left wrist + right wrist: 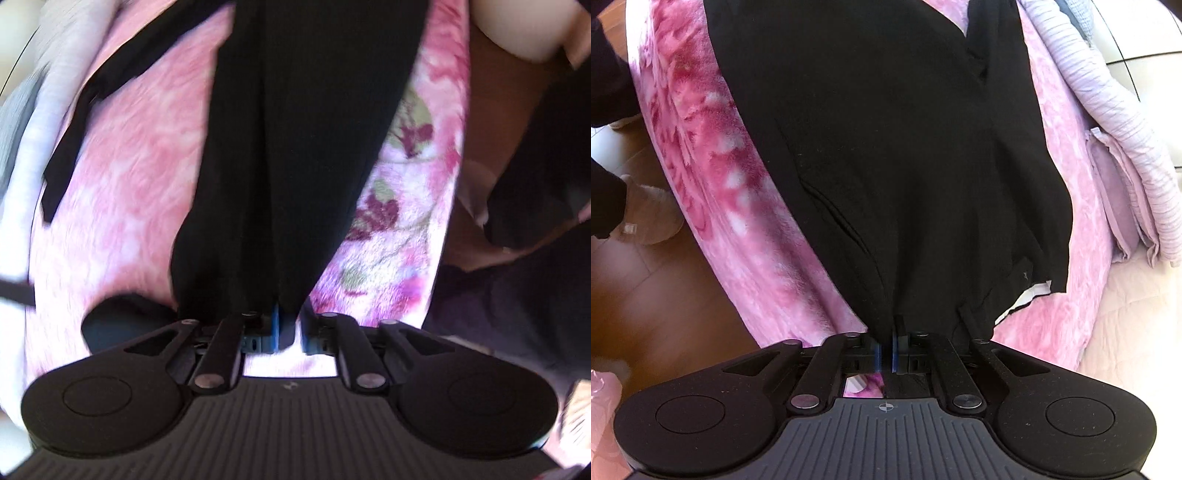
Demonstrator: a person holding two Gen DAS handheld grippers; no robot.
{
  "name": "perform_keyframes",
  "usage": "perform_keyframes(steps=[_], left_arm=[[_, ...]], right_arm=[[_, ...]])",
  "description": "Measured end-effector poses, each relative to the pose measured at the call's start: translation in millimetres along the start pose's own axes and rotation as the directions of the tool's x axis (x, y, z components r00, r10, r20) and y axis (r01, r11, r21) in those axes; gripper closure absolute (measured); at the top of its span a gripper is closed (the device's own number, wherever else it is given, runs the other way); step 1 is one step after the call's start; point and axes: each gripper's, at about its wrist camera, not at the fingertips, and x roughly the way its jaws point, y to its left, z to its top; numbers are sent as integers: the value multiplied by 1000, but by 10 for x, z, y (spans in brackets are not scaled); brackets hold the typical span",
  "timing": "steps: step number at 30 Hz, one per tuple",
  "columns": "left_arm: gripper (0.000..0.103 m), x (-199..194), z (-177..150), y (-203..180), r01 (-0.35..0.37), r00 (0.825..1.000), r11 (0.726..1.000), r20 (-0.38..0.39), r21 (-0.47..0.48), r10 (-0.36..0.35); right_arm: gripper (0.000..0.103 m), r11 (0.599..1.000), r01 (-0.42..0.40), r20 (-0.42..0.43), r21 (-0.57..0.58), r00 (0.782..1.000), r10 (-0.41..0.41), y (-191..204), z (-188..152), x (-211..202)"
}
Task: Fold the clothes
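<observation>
Our right claw (886,352) is clamped on the black garment's (886,147) edge; our left claw (286,330) stands slightly parted — cloth bunched between its pads (275,325). The garment drapes away over the pink floral blanket (713,166) — striped bedding (1137,147) beside it.

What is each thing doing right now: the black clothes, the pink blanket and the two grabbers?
Black garment: lifted at one end, draped over the blanket, held by both grippers.
Pink blanket: spread flat under the garment.
Left gripper: pinching black fabric, jaws slightly apart.
Right gripper: shut on the garment's edge.
Striped lilac bedding: folded, beside the blanket.
</observation>
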Motion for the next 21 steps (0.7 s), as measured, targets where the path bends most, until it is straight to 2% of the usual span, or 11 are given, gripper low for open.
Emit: perform_keyframes(steps=[1,3,4,5,6,11,14,16,18,19,21], left_arm=[[88,-41,-51,87,2,1000,999,-7,-39,-3],[85,-123,-178,280,8,1000,992,-16,-123,-10],[78,-155,-283,390,9,1000,985,-15,-170,-12],[73,-175,-387,506,8,1000,976,-14,-216,-12],[64,-174,-496,637,-4,1000,967,-14,-253,0],[59,105,-963,1532,-67,997,910,6,-410,76],[59,462,-1161,2143,-30,995,880,73,-475,73],[58,738,-1273,2515,28,990,865,137,-500,47],[58,1064,-1379,2840,121,978,839,209,-531,-9],[59,1229,-1421,2987,194,968,812,243,-550,-67],[63,1491,-1437,3201,353,931,744,295,-568,-217]], right_arm=[[97,1000,-1,-11,-14,1000,0,10,8,13],[68,999,3,-70,-40,998,-6,32,70,33],[56,999,7,-84,-35,996,-10,51,98,-8],[34,999,12,-97,-29,995,-15,69,126,-49],[29,1000,14,-105,-21,994,-16,88,175,-104],[29,999,4,-53,36,999,-2,261,786,-581],[29,997,13,-3,72,1000,-13,318,1345,-818],[29,996,32,15,87,999,-33,371,1745,-937],[29,995,32,10,98,999,-33,402,2150,-971],[29,994,27,11,103,1000,-28,417,2335,-971],[29,994,18,15,109,1000,-20,457,2703,-978]])
